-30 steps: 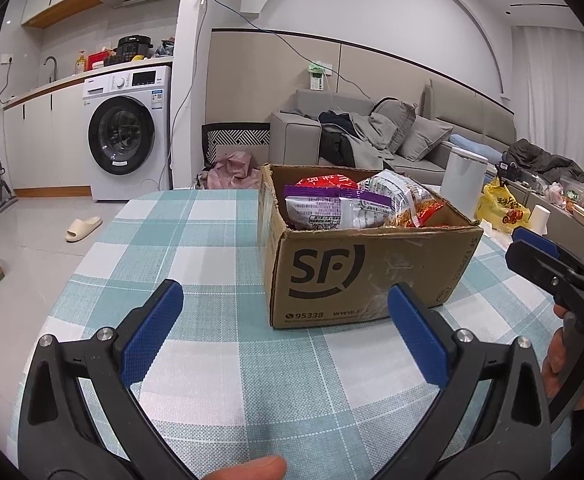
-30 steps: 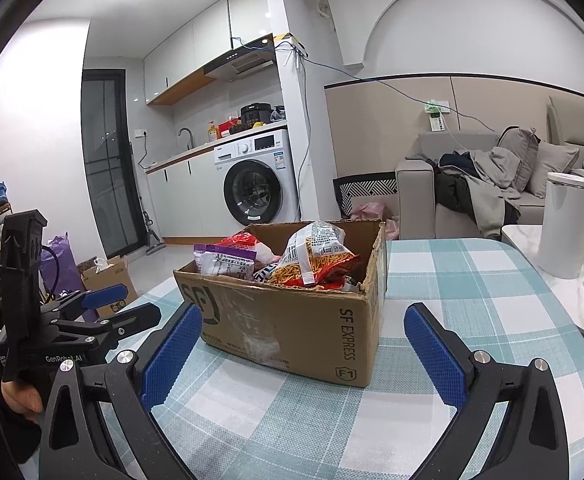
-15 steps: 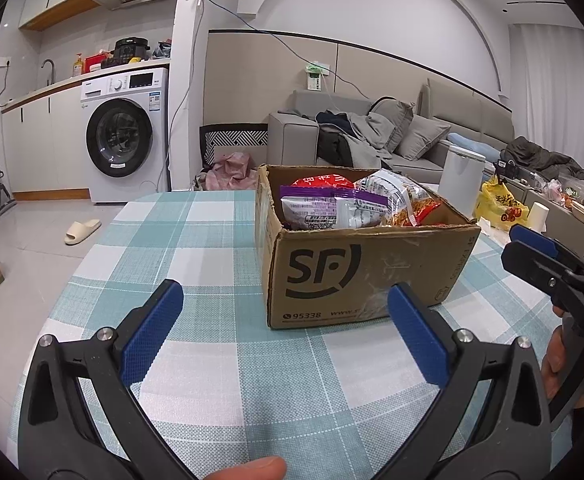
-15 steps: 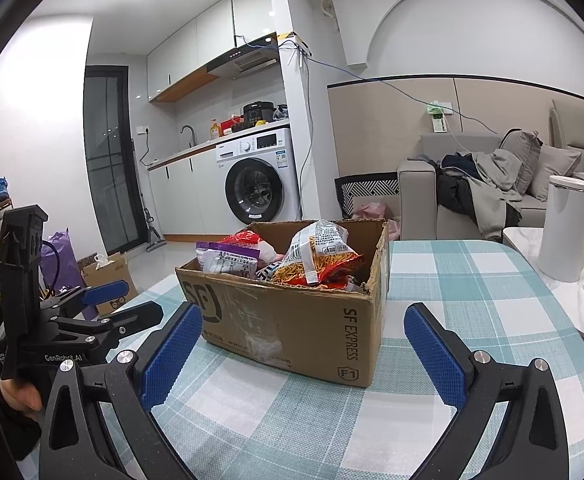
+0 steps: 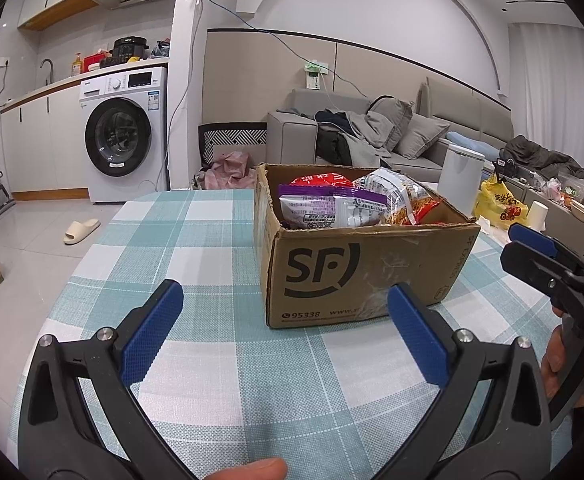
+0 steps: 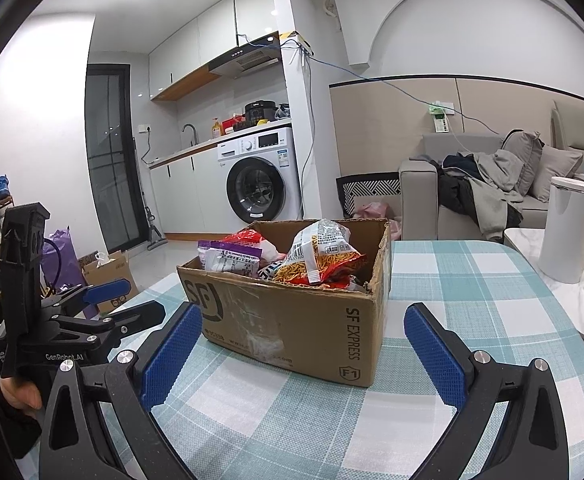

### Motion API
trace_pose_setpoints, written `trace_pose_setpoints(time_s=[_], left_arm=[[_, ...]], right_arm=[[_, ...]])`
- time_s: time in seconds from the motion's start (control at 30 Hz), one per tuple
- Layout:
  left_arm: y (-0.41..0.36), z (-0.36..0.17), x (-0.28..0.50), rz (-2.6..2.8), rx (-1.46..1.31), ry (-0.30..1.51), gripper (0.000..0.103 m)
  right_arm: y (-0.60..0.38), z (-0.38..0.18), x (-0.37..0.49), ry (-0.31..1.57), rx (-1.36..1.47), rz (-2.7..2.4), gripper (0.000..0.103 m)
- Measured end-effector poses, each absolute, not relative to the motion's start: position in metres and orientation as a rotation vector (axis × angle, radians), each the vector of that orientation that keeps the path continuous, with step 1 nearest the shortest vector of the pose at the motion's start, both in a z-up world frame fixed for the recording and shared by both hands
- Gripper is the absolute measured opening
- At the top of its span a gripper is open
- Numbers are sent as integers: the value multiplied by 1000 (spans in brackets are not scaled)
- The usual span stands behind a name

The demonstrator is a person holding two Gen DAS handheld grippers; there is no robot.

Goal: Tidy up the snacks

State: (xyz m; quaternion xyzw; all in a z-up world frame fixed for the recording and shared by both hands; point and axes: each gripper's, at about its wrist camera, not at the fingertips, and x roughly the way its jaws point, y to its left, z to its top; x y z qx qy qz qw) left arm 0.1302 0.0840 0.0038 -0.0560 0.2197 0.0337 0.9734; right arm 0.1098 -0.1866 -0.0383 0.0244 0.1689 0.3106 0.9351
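Observation:
A brown SF cardboard box (image 5: 355, 276) (image 6: 292, 320) stands open on the checked tablecloth (image 5: 196, 248). It holds several snack packets: a purple and white one (image 5: 327, 210) (image 6: 232, 256), a red one (image 5: 319, 179) and a clear one with orange sticks (image 5: 401, 196) (image 6: 319, 258). My left gripper (image 5: 284, 320) is open and empty, just in front of the box; it also shows in the right wrist view (image 6: 128, 306). My right gripper (image 6: 303, 344) is open and empty, near the box's corner; it also shows in the left wrist view (image 5: 531, 248).
A white canister (image 6: 567, 228) and a yellow bag (image 5: 499, 204) stand on a small white table to the right of the checked table. Behind are a washing machine (image 5: 124, 136) and a grey sofa (image 5: 371, 132). The tablecloth left of the box is bare.
Both grippers have drifted slightly; the box sits a touch lower in the right wrist view. Both stay open and empty.

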Motion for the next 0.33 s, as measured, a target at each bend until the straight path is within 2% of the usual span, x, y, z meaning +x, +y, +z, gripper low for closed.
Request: trace_pose_setpoints(time_s=[0.33], left_arm=[[81,5,133,56,-105,437,102]], right_arm=[[-184,-39,109,342,26,643,103]])
